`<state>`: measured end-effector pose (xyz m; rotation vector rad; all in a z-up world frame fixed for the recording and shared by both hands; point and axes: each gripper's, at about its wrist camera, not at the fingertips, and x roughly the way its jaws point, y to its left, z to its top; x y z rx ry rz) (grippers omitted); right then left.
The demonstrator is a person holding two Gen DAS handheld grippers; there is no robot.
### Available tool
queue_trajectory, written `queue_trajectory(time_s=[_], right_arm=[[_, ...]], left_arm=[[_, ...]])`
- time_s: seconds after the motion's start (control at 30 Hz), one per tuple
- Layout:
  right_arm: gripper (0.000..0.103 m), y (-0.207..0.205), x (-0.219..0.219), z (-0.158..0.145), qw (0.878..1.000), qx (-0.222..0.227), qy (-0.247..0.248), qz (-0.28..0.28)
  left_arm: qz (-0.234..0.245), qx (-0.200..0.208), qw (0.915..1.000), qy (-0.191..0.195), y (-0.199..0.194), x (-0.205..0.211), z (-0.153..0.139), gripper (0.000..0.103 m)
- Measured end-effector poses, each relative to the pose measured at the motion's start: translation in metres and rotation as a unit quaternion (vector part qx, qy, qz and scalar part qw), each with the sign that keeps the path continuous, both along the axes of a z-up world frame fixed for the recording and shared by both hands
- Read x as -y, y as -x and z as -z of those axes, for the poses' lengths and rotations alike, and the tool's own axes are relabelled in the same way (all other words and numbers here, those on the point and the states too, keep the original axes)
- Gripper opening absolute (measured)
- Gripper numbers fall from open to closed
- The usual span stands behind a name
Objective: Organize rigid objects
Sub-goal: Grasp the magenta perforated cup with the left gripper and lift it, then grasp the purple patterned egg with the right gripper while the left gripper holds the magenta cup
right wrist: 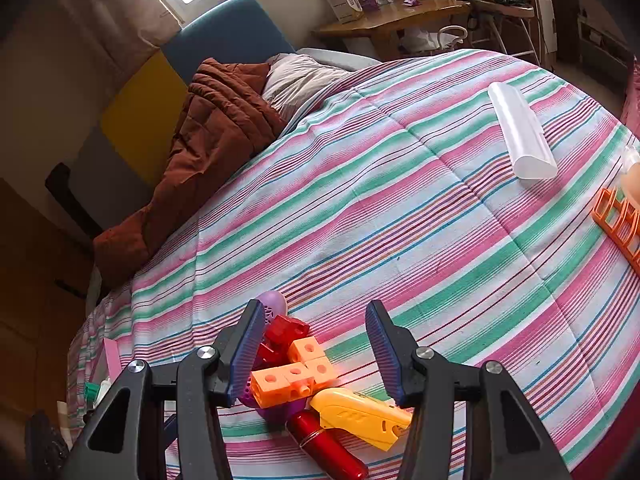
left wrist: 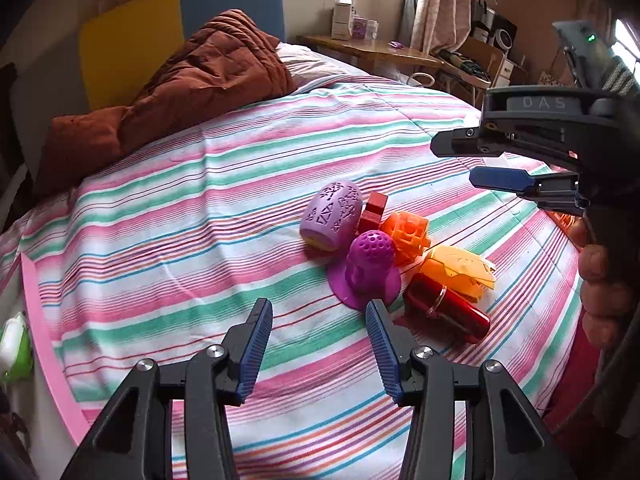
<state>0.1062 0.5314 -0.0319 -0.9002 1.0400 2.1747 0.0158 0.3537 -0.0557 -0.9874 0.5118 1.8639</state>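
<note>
Toys (left wrist: 394,256) cluster on striped bedspread (left wrist: 200,208); both tongs (left wrist: 319,312) (right wrist: 316,314) gape, empty.

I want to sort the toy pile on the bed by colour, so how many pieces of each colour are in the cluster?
Purple: 2, patterned barrel, dotted dome
Red: 2, block, cylinder
Orange: 1, cube block piece
Yellow-orange: 1, flat toy
Total: 6
</note>
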Motion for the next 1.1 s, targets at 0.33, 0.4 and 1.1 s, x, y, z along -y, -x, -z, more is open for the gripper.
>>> queue_trajectory(time_s=[0.33,0.4,1.1], right_arm=[[0.053,0.002,-0.001,0.002,1.0,-0.005,0.012,-0.004],[0.053,0.003,0.0,0.002,1.0,-0.004,0.011,-0.007],[0.053,0.022,0.014,0.011,0.998,0.026,0.011,-0.062]], left_arm=[[0.044,-0.024,0.9987,0.008,-0.001,-0.049,0.016,0.055],[0.043,-0.029,0.9986,0.01,0.001,-0.056,0.02,0.054],[-0.072,-0.019,0.9971,-0.013,0.0,0.093,0.031,0.032]])
